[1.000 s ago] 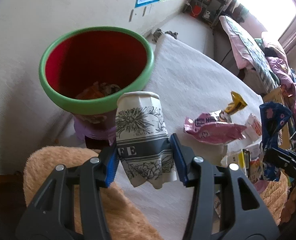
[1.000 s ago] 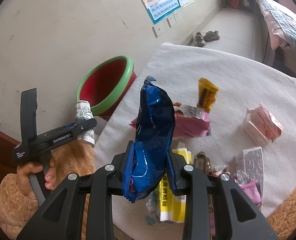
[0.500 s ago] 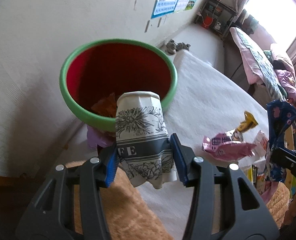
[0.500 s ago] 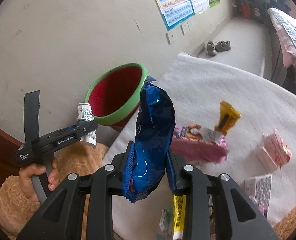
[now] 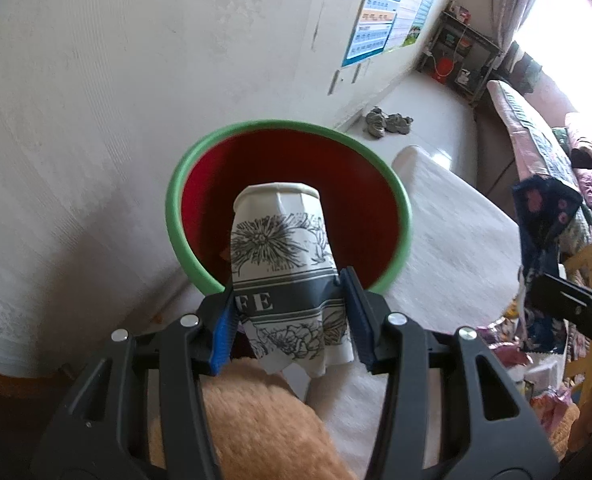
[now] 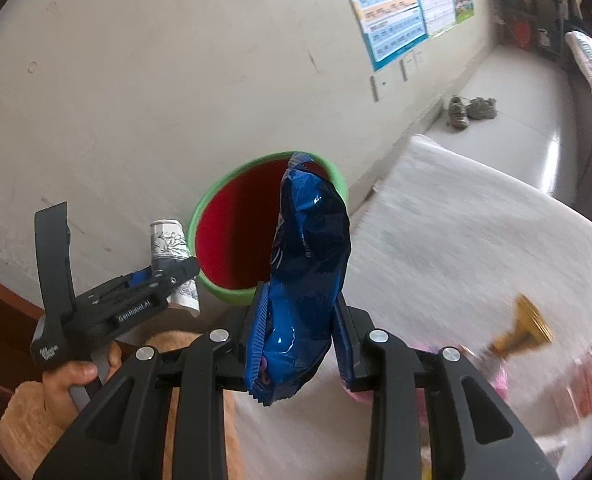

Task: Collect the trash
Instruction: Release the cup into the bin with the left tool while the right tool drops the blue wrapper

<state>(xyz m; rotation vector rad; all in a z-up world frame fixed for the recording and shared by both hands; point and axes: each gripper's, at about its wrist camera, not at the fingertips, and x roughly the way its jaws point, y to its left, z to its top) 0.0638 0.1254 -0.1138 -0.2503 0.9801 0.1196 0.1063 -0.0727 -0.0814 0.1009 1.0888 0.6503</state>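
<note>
White-clothed bench (image 6: pixel 476 248), frame right: wrappers remain uncollected. Green-rimmed red plastic bin (image 5: pixel 288 200), centre. Right gripper (image 6: pixel 300 344) fingers clamp crumpled blue foil bag (image 6: pixel 308 264); left gripper (image 5: pixel 290 320) fingers pinch crushed flower-printed paper cup (image 5: pixel 284 264). Neither is dropped yet.

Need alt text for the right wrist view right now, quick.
The right gripper holds a blue snack bag upright before a red bin with a green rim. At left, the left gripper holds a crumpled paper cup by the bin.
</note>
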